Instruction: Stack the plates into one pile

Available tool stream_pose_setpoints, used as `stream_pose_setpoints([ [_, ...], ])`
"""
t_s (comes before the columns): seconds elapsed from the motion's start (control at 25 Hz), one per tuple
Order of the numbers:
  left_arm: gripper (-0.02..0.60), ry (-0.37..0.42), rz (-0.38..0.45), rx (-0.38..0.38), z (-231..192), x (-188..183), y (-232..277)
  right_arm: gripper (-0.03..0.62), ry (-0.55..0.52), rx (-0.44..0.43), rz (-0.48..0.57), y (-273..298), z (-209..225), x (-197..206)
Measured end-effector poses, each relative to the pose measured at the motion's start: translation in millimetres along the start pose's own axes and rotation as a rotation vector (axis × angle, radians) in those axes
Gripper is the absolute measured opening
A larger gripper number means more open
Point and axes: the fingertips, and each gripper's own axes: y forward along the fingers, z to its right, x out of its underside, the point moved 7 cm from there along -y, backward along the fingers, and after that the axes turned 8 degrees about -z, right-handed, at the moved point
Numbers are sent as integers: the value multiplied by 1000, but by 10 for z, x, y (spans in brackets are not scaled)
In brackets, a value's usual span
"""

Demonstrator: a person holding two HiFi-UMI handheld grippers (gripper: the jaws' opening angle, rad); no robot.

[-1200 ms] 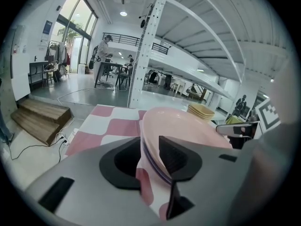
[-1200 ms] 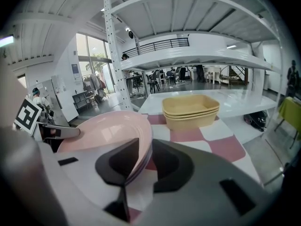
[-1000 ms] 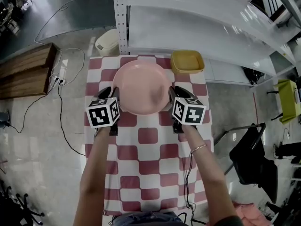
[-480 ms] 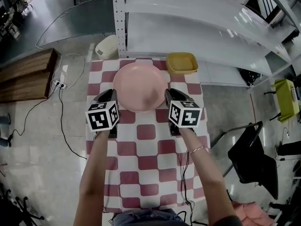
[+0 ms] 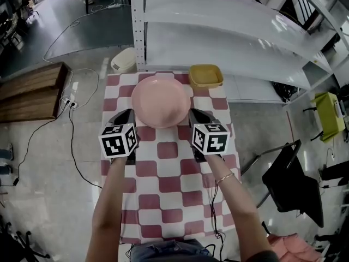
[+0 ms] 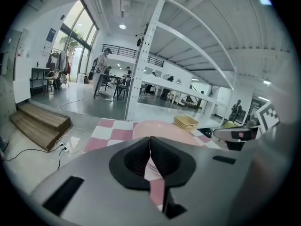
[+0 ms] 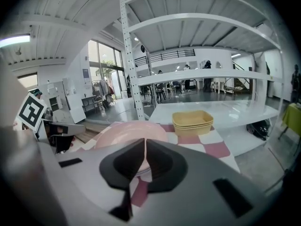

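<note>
Just closed, left gripper (image 6: 150,142) jaws meet empty, right gripper (image 7: 145,145) jaws too; plate (image 6: 162,127) partly hidden behind them.

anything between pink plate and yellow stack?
Only a narrow strip of red-and-white checkered tablecloth separates the round pink plate from the stacked square yellow dishes; right gripper view shows it.

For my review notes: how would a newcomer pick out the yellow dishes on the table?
Find the red-and-white checked table in front of the white metal shelving rack. At its far right corner sits the stack of yellow dishes. Unlike the round pink plate beside it, they are squarish and deep-walled.
</note>
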Motion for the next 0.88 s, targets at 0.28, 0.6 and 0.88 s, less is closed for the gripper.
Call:
stream_pose_setpoints([
  [0.28,17,9,22,6,87,61,-266,17,-12,-11,40,-259,-111,46],
  [0.6,17,11,55,1,199,163,-588,12,20,-22,101,-630,-131,156],
  [0.88,17,43,91,-6,365,273,-887,11,34,-34,158,-991,-134,267],
])
